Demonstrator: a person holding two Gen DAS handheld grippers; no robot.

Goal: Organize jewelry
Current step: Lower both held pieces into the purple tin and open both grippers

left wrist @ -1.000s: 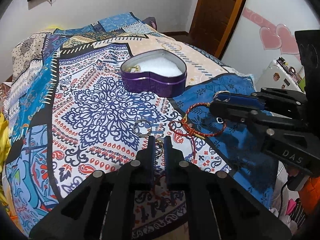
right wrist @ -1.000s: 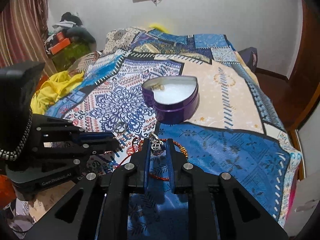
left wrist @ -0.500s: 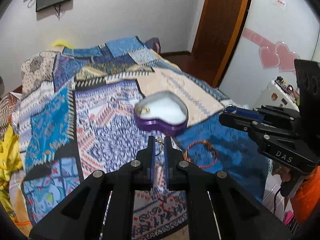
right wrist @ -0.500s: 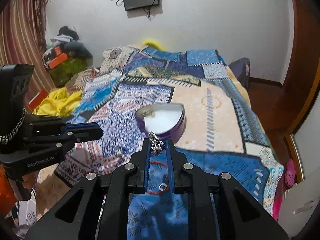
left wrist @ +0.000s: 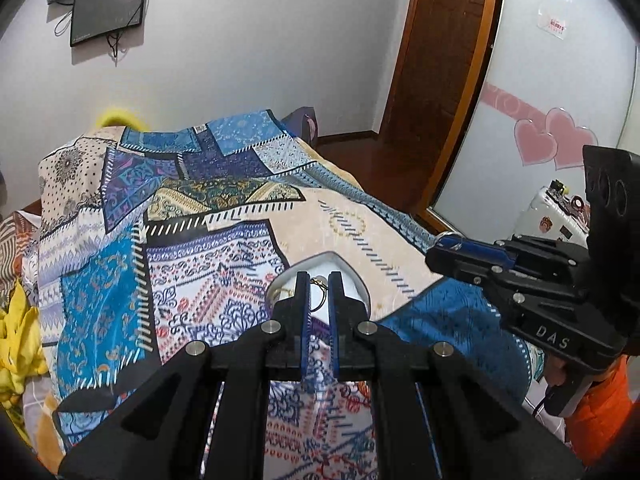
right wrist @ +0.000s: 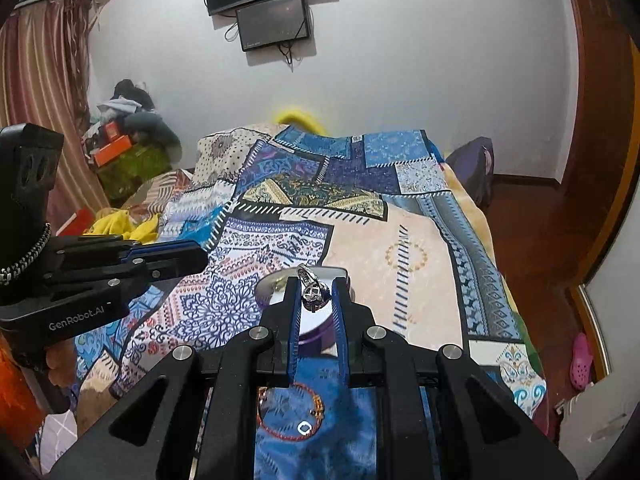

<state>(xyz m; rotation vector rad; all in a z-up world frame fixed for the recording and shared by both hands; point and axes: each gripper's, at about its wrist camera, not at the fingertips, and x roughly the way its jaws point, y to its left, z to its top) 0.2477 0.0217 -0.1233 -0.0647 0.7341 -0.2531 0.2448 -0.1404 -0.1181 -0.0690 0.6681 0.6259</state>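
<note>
My left gripper [left wrist: 318,280] is shut on a thin gold ring [left wrist: 319,295], held high above the bed. My right gripper [right wrist: 315,286] is shut on a silver ring with a dark stone [right wrist: 313,293], also raised; it shows in the left wrist view [left wrist: 442,246] at the right. The purple heart-shaped tin [left wrist: 356,286] with white lining lies below both, mostly hidden behind the fingers; its purple wall shows in the right wrist view [right wrist: 316,334]. A red string bracelet [right wrist: 290,412] and a small silver ring [right wrist: 304,427] lie on the blue patch of the bedspread [right wrist: 400,264].
The patterned bedspread [left wrist: 200,248] covers the bed. A wooden door [left wrist: 444,80] and white wardrobe with pink hearts [left wrist: 556,144] stand right. Yellow cloth [left wrist: 16,344] lies at the left edge. Clutter [right wrist: 124,140] is piled by the curtain.
Both grippers have risen well above the bed with their rings still held. The tin and bracelet now look smaller and lie under the fingers.
</note>
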